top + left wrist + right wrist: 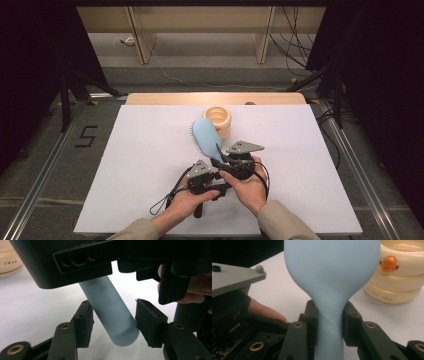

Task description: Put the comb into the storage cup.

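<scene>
While the right gripper (223, 161) clamps the neck of the pale blue hairbrush (206, 137), its pads press on both sides of the slim handle just below the wide oval head. The brush is smooth matte plastic, with a row of short bristles along its left edge in the high view, and it is held above the white table (145, 165), head toward the cream ringed container (218, 120). The left gripper (113, 322) is partly open around the rounded handle end; one pad touches it, the other stands just off.
</scene>
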The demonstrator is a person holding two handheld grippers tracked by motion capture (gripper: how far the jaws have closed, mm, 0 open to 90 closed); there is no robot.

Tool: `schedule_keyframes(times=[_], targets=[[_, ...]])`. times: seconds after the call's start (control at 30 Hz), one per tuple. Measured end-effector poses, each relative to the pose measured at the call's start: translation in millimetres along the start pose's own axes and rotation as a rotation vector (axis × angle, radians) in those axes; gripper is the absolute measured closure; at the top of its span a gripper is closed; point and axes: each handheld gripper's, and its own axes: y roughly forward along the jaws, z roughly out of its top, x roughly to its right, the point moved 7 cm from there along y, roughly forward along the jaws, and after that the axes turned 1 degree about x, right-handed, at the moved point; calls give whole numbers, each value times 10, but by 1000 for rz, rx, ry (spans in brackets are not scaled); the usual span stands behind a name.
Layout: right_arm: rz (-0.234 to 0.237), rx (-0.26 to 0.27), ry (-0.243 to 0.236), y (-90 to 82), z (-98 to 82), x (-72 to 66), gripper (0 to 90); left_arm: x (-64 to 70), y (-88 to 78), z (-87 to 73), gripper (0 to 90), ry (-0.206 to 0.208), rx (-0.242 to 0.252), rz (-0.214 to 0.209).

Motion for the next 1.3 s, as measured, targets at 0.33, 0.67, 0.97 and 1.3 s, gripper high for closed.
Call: schedule_keyframes(times=[0.33, 0.67, 0.97, 1.3], targets=[[-1, 10, 0, -8, 10, 4, 701, -22, -9, 12, 545, -36, 14, -19], [1, 27, 2, -25, 30, 3, 701, -59, -30, 30, 586, -63, 27, -19], [4, 39, 2, -46, 49, 2, 701, -119, -58, 48, 631, -80, 37, -2], [7, 57, -3, -64, 70, -11, 700, -125, -83, 68, 641, -80, 44, 0]])
